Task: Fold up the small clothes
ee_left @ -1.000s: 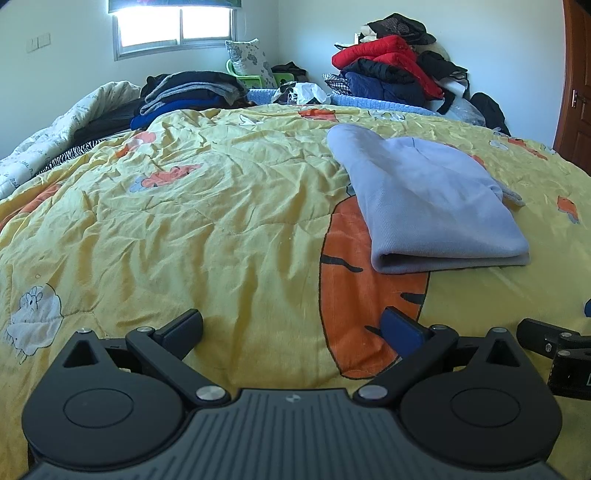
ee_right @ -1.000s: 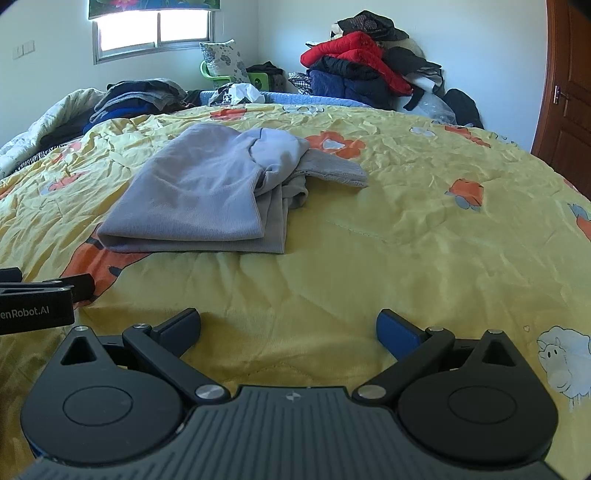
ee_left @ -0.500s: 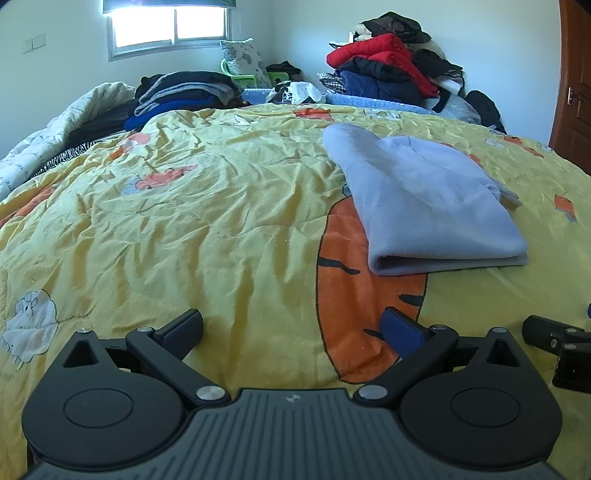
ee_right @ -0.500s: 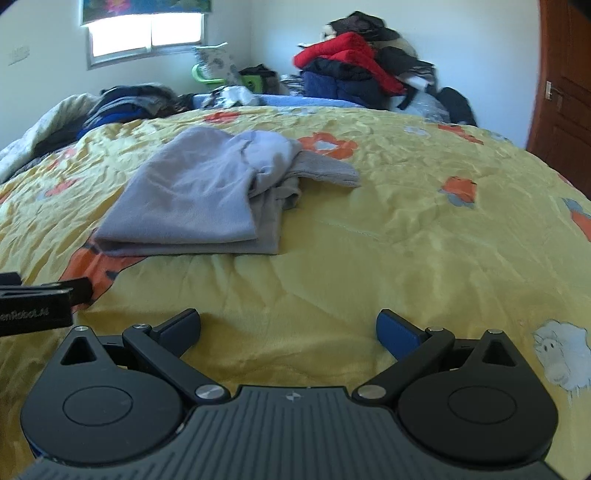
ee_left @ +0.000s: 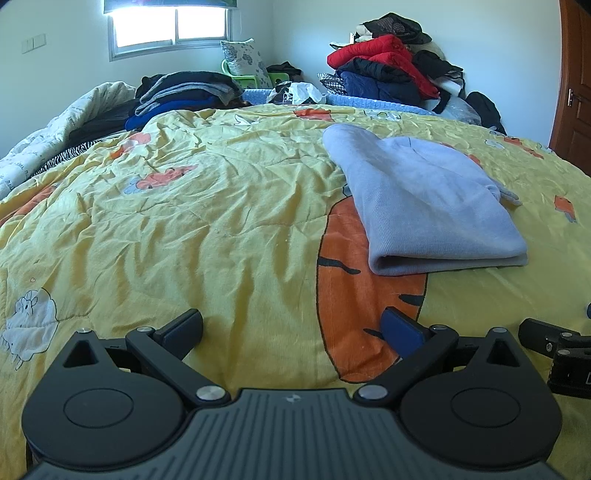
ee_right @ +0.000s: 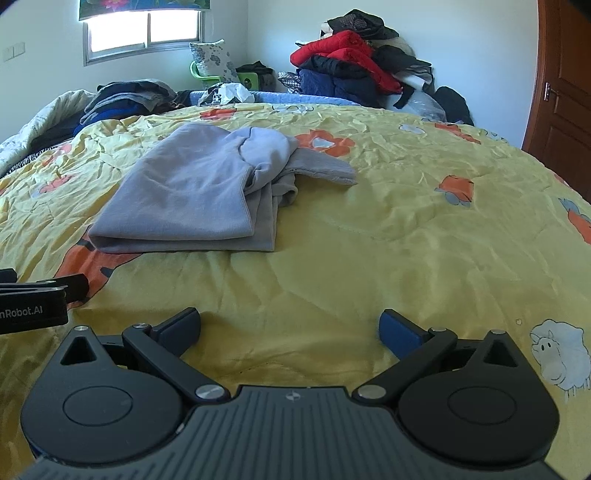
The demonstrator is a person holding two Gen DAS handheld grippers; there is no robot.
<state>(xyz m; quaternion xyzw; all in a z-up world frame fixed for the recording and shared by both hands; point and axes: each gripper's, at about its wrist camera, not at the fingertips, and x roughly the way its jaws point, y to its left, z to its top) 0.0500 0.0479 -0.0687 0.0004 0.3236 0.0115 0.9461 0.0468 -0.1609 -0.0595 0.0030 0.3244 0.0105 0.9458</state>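
On the yellow quilt with its orange carrot print lies a grey garment, folded over on itself, well ahead of both grippers. In the left wrist view it sits ahead and to the right, its thick folded edge toward the camera and partly over the carrot. In the right wrist view the same garment lies ahead and to the left, with a bunched sleeve poking out on its far right side.

The left gripper hangs low over the quilt with its fingers spread wide and nothing between them. The right gripper is the same — fingers apart, empty, just above bare quilt. Neither touches the garment.

Beyond the bed, a pile of red and dark coats rises against the wall, and a stack of folded dark clothes sits below the window.
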